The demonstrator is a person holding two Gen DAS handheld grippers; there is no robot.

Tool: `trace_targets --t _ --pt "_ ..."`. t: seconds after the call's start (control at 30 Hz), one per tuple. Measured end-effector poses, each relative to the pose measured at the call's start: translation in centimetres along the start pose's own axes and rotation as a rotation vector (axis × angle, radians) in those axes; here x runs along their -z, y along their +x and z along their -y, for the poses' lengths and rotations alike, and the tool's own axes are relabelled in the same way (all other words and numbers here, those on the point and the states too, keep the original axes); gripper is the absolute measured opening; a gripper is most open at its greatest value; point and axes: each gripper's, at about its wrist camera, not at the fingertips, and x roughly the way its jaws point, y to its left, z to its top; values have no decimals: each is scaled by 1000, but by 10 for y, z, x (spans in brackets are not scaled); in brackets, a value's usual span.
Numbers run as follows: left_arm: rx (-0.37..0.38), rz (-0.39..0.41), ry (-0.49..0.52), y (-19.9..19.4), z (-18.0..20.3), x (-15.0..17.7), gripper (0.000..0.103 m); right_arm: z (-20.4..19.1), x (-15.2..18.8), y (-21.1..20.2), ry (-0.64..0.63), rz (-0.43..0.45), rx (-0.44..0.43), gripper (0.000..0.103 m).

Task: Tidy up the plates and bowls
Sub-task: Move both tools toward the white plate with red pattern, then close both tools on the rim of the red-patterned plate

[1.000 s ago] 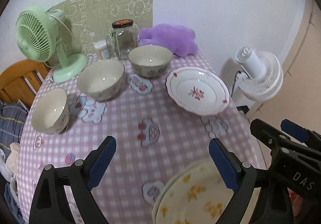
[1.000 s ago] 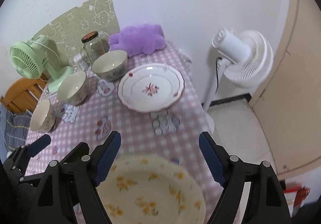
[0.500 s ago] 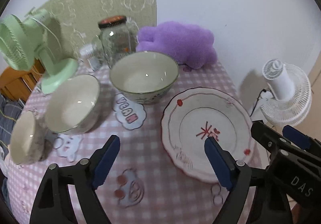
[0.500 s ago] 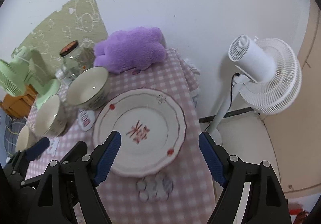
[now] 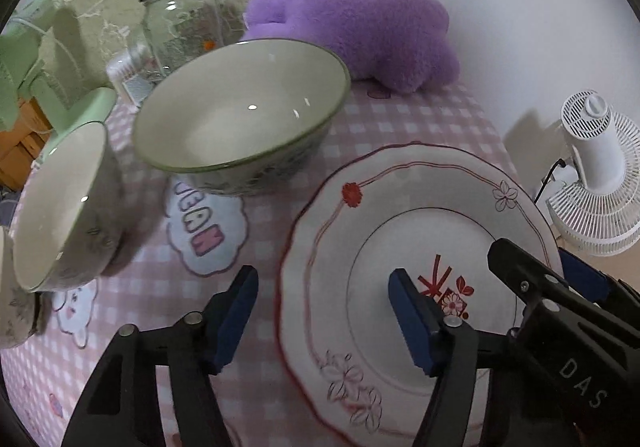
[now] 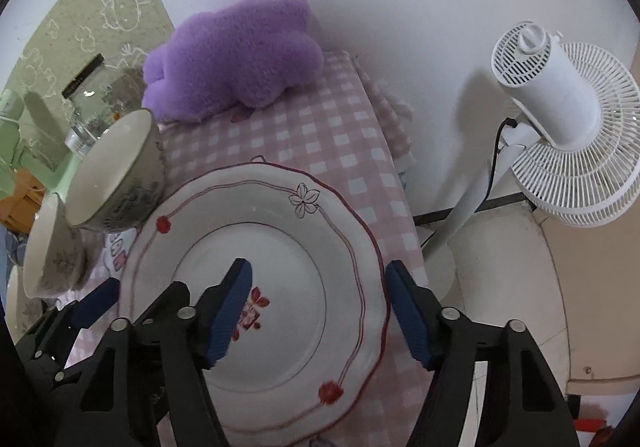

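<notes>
A white plate with a red wavy rim line and a red flower motif lies on the pink checked tablecloth. My left gripper straddles its left rim, jaws closing, pads not touching it. My right gripper straddles the right rim of the same plate, jaws also closing, pads clear of it. Each gripper shows in the other's view: the right gripper, the left gripper. A green-rimmed bowl stands behind the plate, a second bowl left of it.
A purple plush, a glass jar and a green fan's base stand at the back of the table. A white fan stands on the floor past the table's right edge. A third bowl peeks in at far left.
Both grippers moved forward and down, away from a yellow-flowered plate near the front edge, to the red-patterned plate. Both pairs of jaws have narrowed.
</notes>
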Motion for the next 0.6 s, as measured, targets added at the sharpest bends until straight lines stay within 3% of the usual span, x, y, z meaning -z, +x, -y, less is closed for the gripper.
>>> trace_targets --t 0.1,0.33,0.6 --pt "15 -1 24 0 5 1 56 1 0 4 -3 -3 16 62" --pt "-12 -11 48 -5 4 3 56 -3 4 0 -25 -14 27 59" --pt "-32 -35 15 -21 -23 30 56 -29 29 -14 -48 -38 -7 59"
